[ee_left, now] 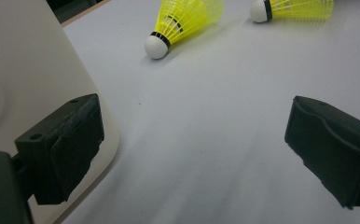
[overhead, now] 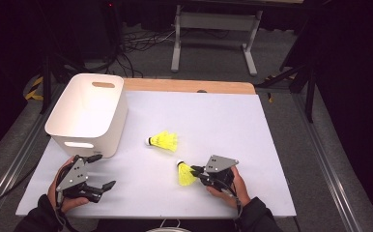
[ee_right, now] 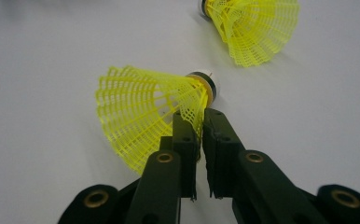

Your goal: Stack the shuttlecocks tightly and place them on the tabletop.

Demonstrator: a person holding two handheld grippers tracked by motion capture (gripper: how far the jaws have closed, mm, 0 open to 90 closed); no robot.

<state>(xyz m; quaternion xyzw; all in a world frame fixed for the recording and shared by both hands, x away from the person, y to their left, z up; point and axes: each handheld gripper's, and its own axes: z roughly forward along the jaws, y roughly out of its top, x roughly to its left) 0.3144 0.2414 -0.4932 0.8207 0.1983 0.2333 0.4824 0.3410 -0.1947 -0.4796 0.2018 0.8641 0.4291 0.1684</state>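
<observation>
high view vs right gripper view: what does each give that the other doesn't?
High view alone: the white bin, the left gripper open beside it, and the table edge. Right gripper view alone: the jaws pinching the skirt mesh of the near shuttlecock, close up. Shared: the right gripper, both shuttlecocks including the far shuttlecock, and the white mat.

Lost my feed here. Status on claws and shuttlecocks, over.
Right claw shut on near shuttlecock skirt. Left claw open, beside bin. Second shuttlecock loose on table. Path clear.
</observation>
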